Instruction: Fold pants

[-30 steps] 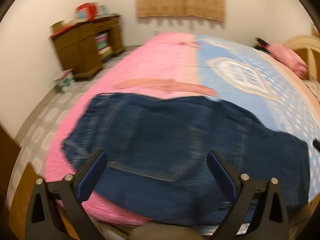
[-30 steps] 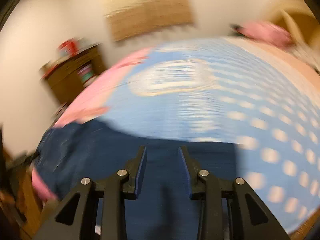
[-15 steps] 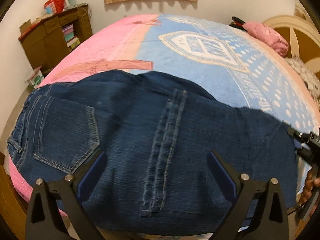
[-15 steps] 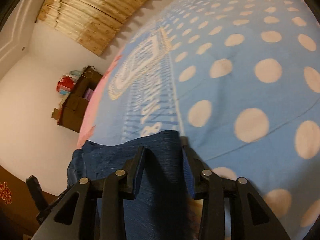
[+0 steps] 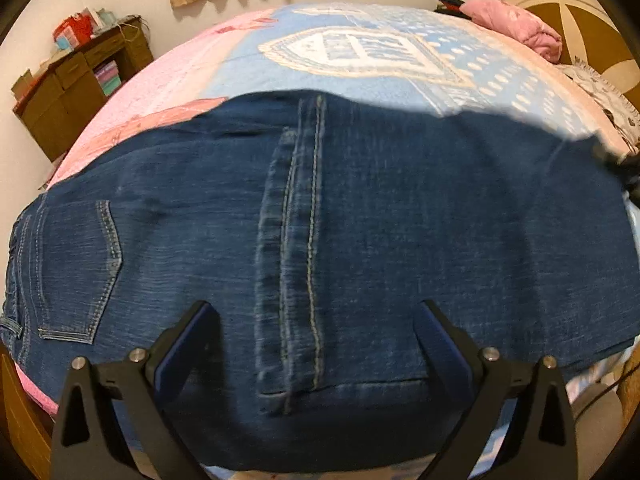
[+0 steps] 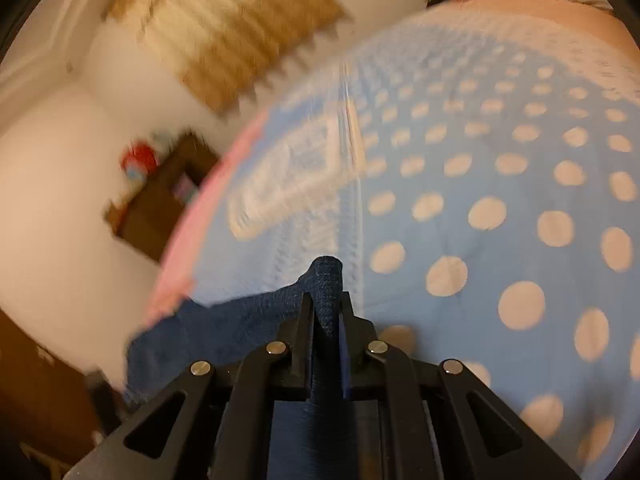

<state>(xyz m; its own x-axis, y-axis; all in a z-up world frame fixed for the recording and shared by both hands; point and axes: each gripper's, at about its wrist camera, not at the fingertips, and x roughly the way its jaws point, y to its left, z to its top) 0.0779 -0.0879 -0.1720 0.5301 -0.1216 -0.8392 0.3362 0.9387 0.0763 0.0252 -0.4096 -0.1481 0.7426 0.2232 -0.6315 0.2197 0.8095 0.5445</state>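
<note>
I can't read any words here. The blue part of the bedspread [image 5: 380, 76] has a big white badge shape with marks inside it, but the marks are too fuzzy for me to make out. The boxes on the brown wooden desk [image 5: 76, 92] by the wall are too small and far to read too. I see no tag or brand on the pants.

The pants [image 5: 360, 240] are dark blue jeans. They lie flat on the bed, near the edge closest to me. In my left view their long way runs from side to side. The waist end with a back pocket [image 5: 76, 272] is at the left. The far end runs off to the right. A thick stitched seam [image 5: 296, 248] runs up and down across the middle of them.

My left claw [image 5: 316, 344] is wide apart. It hangs just over the jeans and nothing is pinched in it.

My right claw [image 6: 325, 316] has just been squeezing in, and now it is narrow. A bunched bit of the blue jeans cloth pokes up between its two fingers [image 6: 304, 320], and they press on it. Behind it the bedspread is blue with pale dots. This view is blurry.

A pink bundle of cloth [image 5: 516, 28] sits at the far right of the bed.
</note>
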